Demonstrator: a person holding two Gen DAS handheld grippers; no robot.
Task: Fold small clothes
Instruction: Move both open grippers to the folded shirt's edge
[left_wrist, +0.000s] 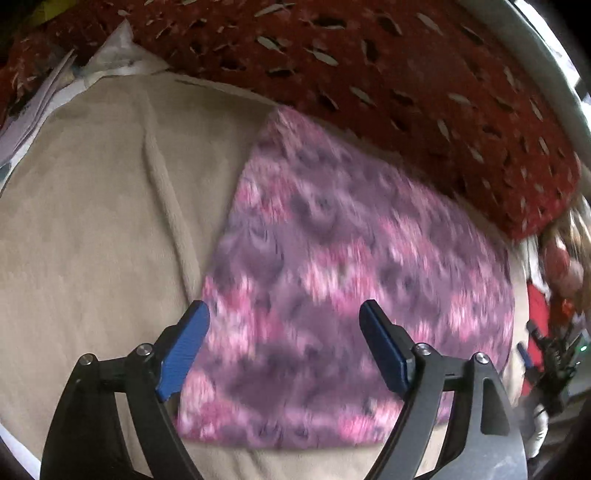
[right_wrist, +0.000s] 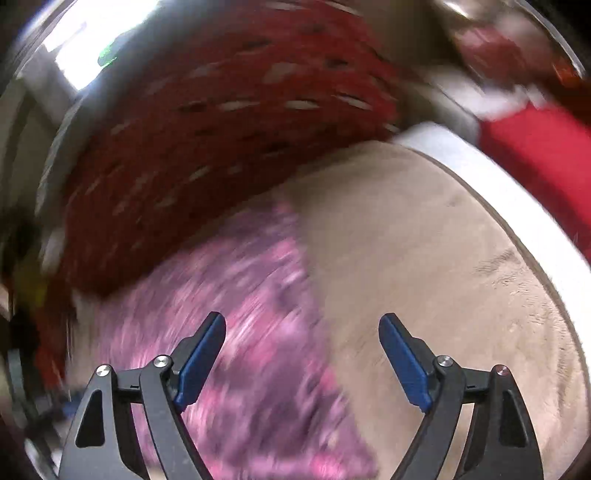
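Observation:
A pink and purple patterned cloth (left_wrist: 343, 280) lies flat on a beige blanket (left_wrist: 92, 240). My left gripper (left_wrist: 284, 314) is open and empty above the cloth's near left part, its blue pads (left_wrist: 183, 354) apart. In the right wrist view the same cloth (right_wrist: 243, 314) lies at lower left, blurred by motion. My right gripper (right_wrist: 303, 325) is open and empty over the cloth's right edge, where it meets the beige blanket (right_wrist: 443, 277).
A red patterned cushion (left_wrist: 406, 74) borders the cloth's far side and also shows in the right wrist view (right_wrist: 221, 129). Papers and white cloth (left_wrist: 44, 96) lie at far left. A red item (right_wrist: 543, 155) sits beyond the blanket's white edge (right_wrist: 480, 173).

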